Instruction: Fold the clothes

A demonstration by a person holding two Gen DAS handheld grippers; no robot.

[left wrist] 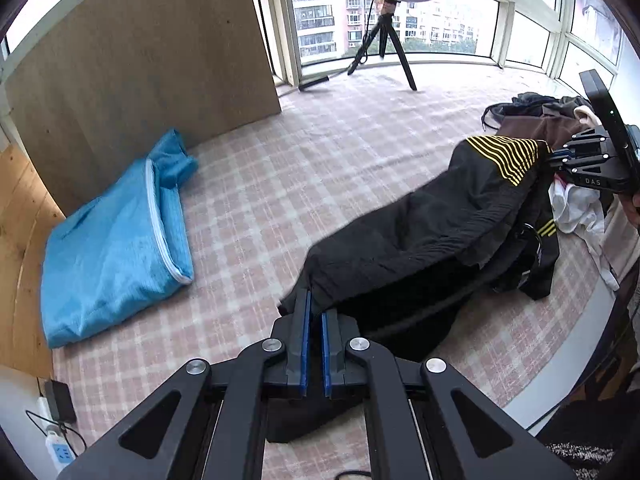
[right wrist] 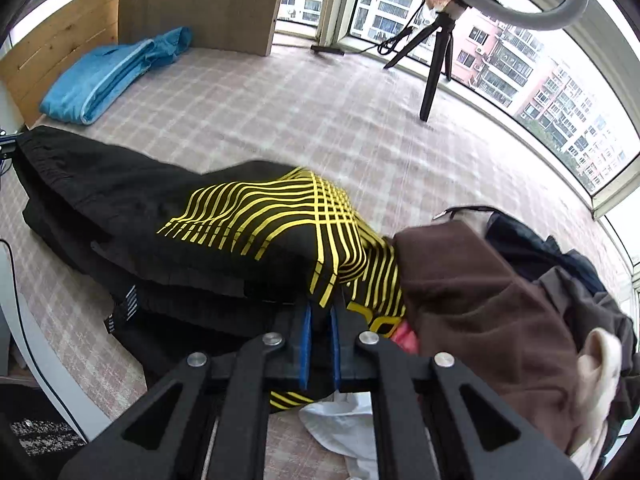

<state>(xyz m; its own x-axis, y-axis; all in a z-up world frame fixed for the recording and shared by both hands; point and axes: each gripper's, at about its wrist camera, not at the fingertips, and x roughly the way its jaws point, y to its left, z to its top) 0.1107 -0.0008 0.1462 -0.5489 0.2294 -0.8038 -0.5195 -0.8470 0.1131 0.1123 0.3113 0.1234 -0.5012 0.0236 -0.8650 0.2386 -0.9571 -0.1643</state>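
Note:
A black garment with yellow stripes (left wrist: 432,236) hangs stretched between my two grippers above the checked bed cover. My left gripper (left wrist: 316,304) is shut on its plain black end at the near left. My right gripper (right wrist: 320,300) is shut on the yellow-striped end (right wrist: 280,216); it also shows in the left wrist view (left wrist: 554,158) at the right, held higher. The lower layers of the garment rest on the cover below the lifted edge.
A folded blue garment (left wrist: 116,240) lies at the left by a wooden board. A pile of brown, dark and white clothes (right wrist: 500,304) lies at the right. A ring light tripod (left wrist: 384,40) stands by the window. A power strip (left wrist: 56,444) sits at the bed's left edge.

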